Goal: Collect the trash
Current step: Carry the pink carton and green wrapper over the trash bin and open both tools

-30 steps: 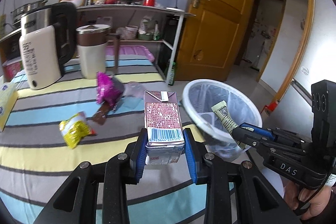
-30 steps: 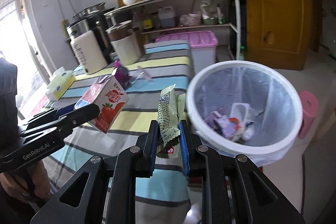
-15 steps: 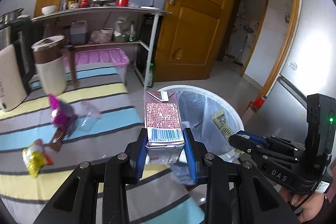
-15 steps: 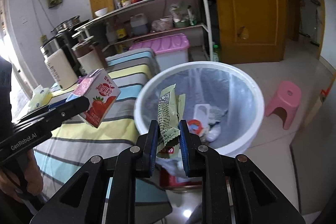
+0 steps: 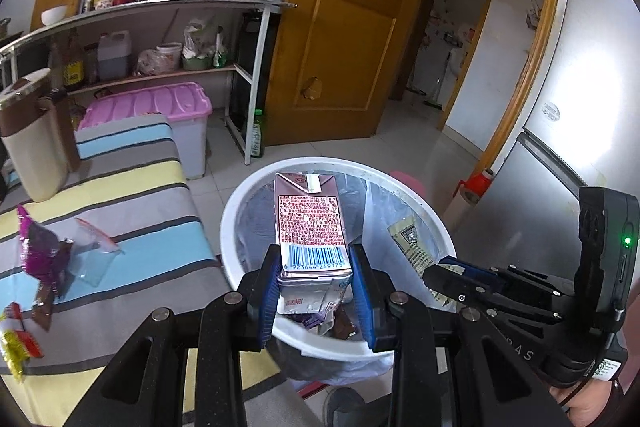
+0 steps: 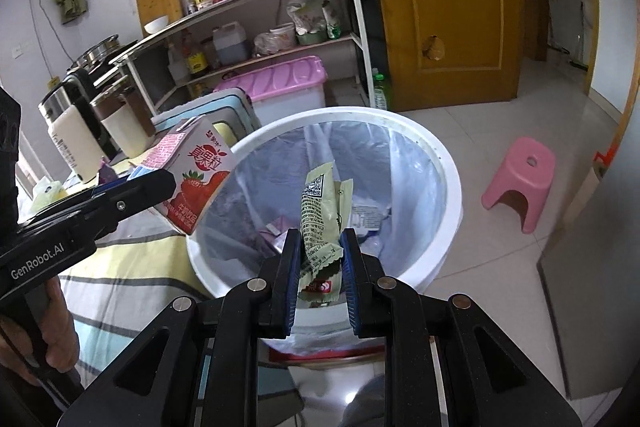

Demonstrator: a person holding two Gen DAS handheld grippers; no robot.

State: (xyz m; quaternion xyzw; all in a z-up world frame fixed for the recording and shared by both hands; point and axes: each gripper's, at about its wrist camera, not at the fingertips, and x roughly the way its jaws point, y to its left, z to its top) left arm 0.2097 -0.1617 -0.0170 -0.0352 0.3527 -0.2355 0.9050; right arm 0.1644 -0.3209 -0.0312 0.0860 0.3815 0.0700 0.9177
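Left claw [image 5: 314, 277] clamped pink milk carton [image 5: 310, 219] at its lower end, carton upright above white lined trash bin [image 5: 240, 195]. Right claw [image 6: 320, 259] pinched green wrapper [image 6: 320, 223] over bin opening; trash already lay inside bin. On striped counter [image 5: 120, 203]: magenta wrapper [image 5: 38, 255], clear plastic scrap [image 5: 94, 259], yellow wrapper [image 5: 14, 343]. Pink stool [image 6: 520, 179] stood beside bin.

The left gripper [image 6: 132, 193] reads "GenRobot.AI". The carton [image 5: 312, 227] bears barcode number 6 923644 249175. Its front shows "真果粒".
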